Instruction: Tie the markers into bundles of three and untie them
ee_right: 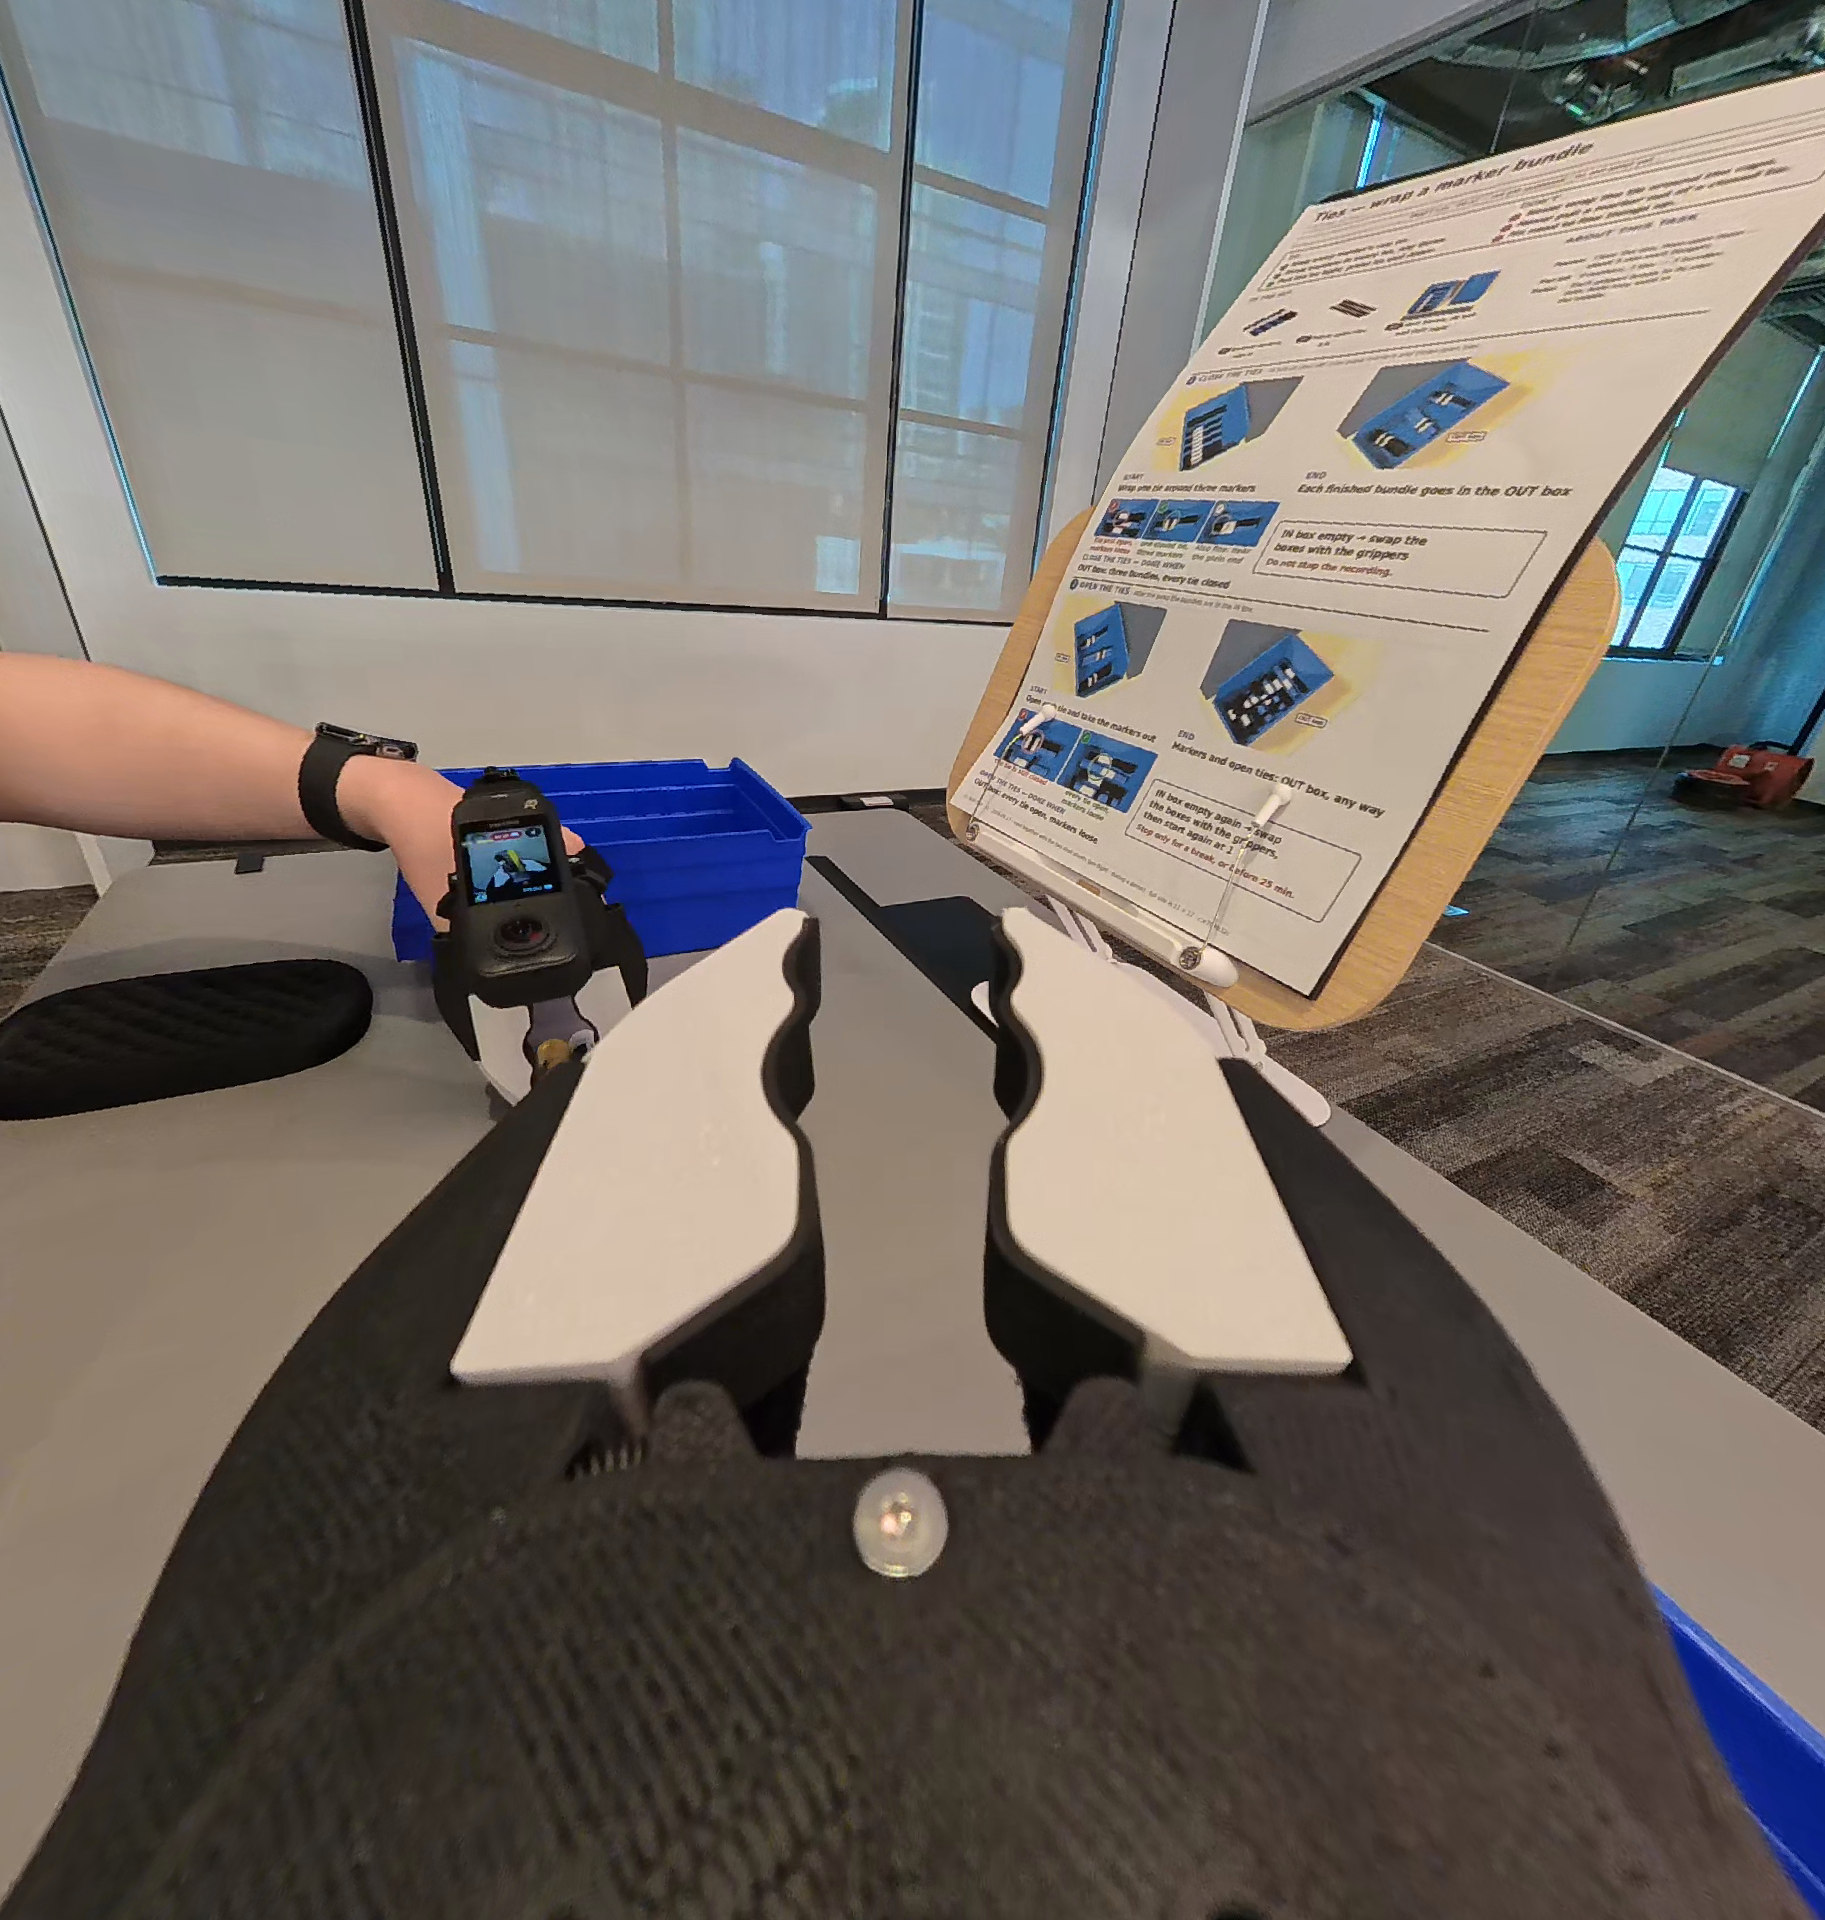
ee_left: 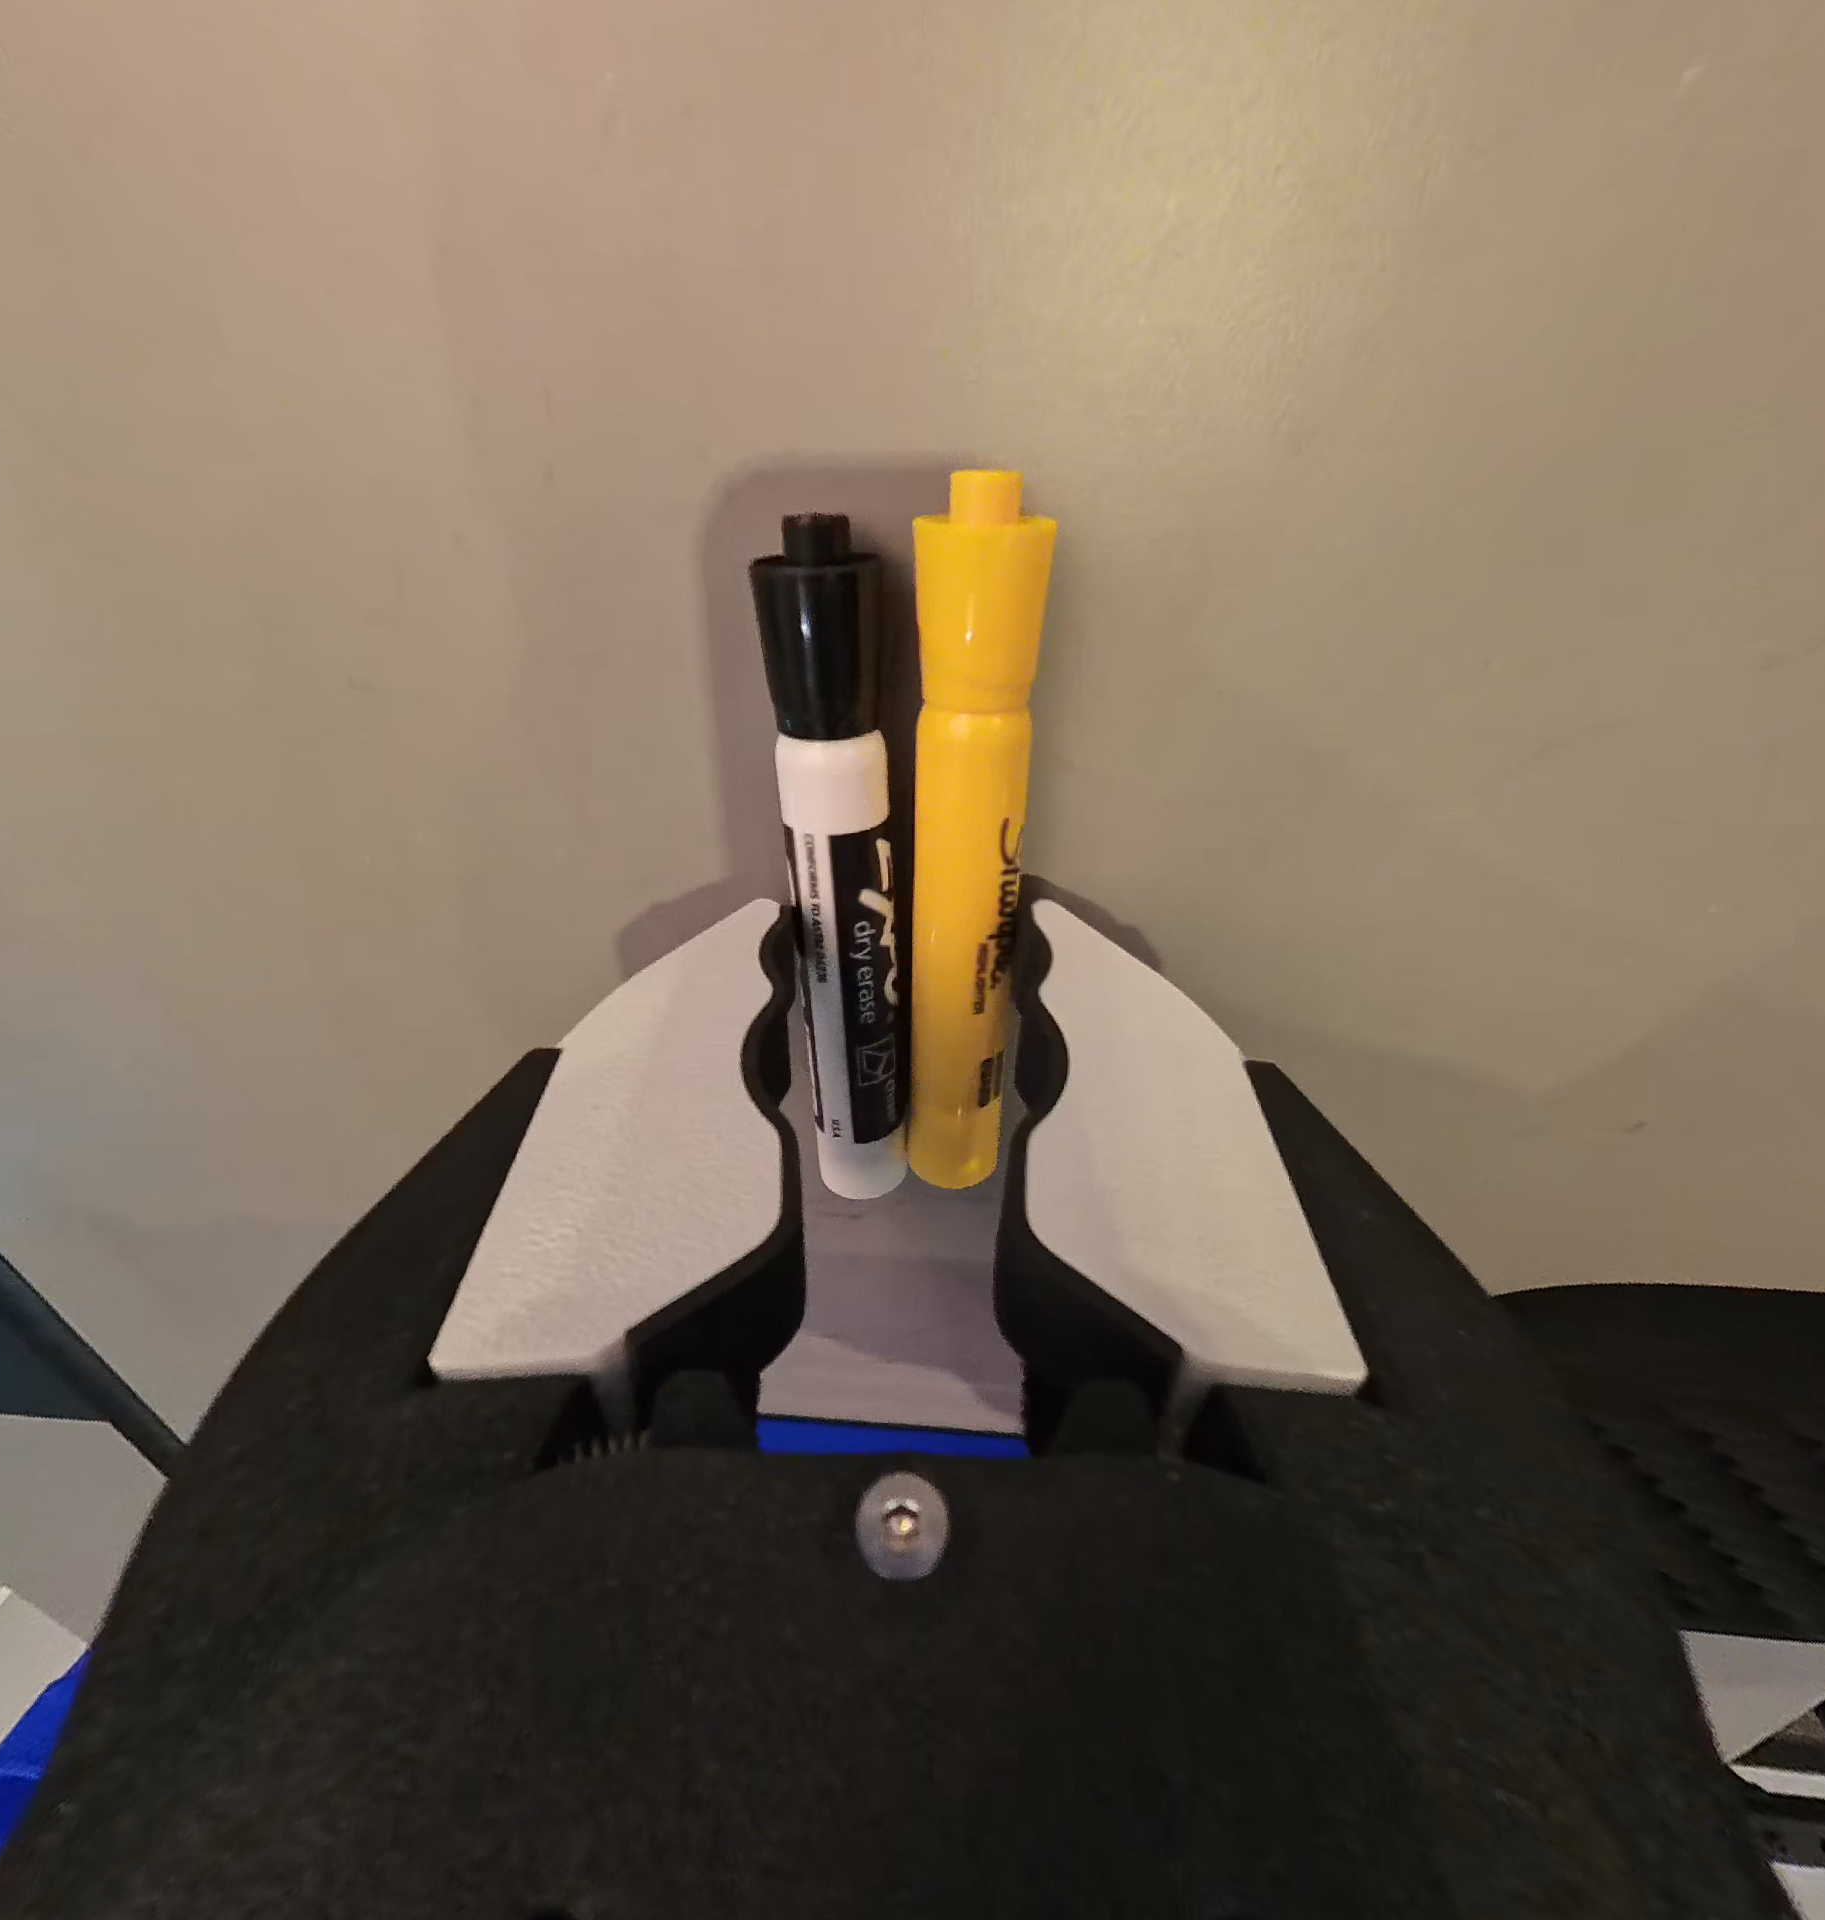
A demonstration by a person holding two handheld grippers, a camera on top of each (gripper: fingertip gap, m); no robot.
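Note:
In the left wrist view my left gripper (ee_left: 903, 920) is shut on two markers held side by side over the grey table: a black-and-white marker (ee_left: 840, 873) with a black cap on the left and a yellow highlighter (ee_left: 975, 831) on the right. Their capped ends point away from me. No tie shows on them. In the right wrist view my right gripper (ee_right: 903, 940) is open and empty above the table. The left gripper (ee_right: 534, 935), held by a person's hand, is farther off to the left, in front of a blue bin (ee_right: 679, 831).
A black padded rest (ee_right: 160, 1029) lies at the table's left. An instruction sheet on a wooden stand (ee_right: 1323, 582) leans at the right. Another blue bin's edge (ee_right: 1770, 1766) shows at the bottom right. Windows are behind the table. Tip to tip, the grippers are about 40 centimetres apart.

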